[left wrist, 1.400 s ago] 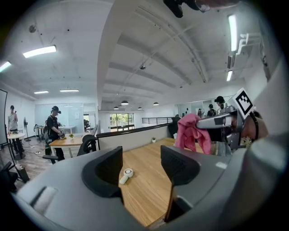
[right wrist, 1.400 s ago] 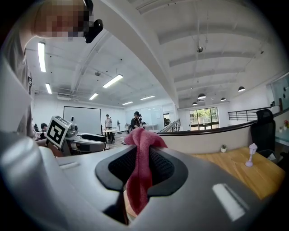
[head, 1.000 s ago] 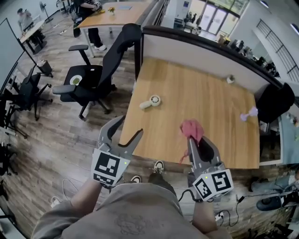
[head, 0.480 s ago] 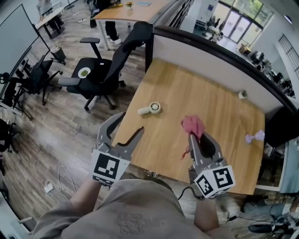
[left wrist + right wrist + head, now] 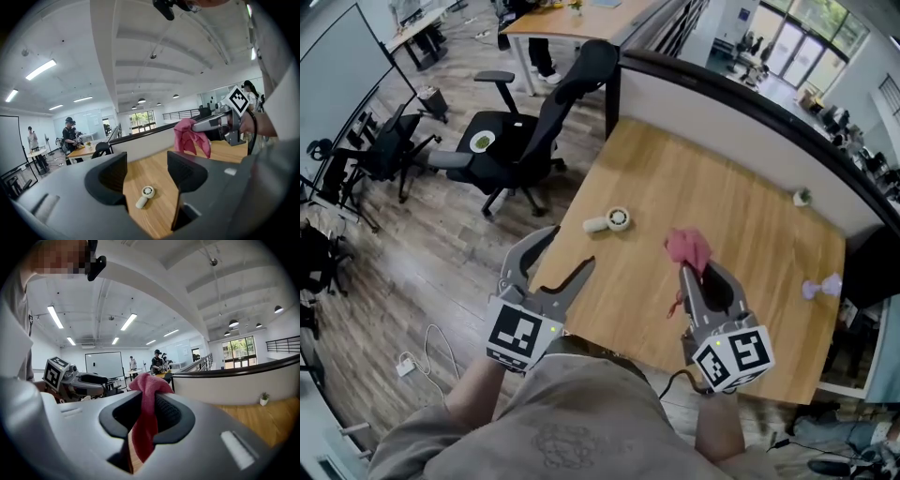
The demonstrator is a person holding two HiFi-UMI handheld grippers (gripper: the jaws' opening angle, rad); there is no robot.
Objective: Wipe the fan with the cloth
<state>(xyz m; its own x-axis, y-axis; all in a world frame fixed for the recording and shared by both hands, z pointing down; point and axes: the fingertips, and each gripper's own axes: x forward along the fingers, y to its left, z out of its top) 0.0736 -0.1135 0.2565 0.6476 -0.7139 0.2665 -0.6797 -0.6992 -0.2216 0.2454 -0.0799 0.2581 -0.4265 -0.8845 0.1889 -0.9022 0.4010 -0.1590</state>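
Fan [image 5: 609, 221]: lay on tabletop [image 5: 750, 234] nr its left edge, long axis approx. crosswise, handle leftward. L gripper [image 5: 565, 251]: fingers wide, empty; fan straight ahead, nearer this one. R gripper [image 5: 701, 278]: fingers pinched cloth [image 5: 688, 249], right of fan.

No words, numbers or signs to read anywhere. Just black and white square patterns [image 5: 523, 335] on the left gripper [image 5: 568, 247] and the right gripper [image 5: 698, 271], with no letters in them.

Open-plan office; swivel chairs [image 5: 525, 141], wooden desks [image 5: 750, 225], whiteboard [image 5: 103, 364], strip lights [image 5: 54, 316].
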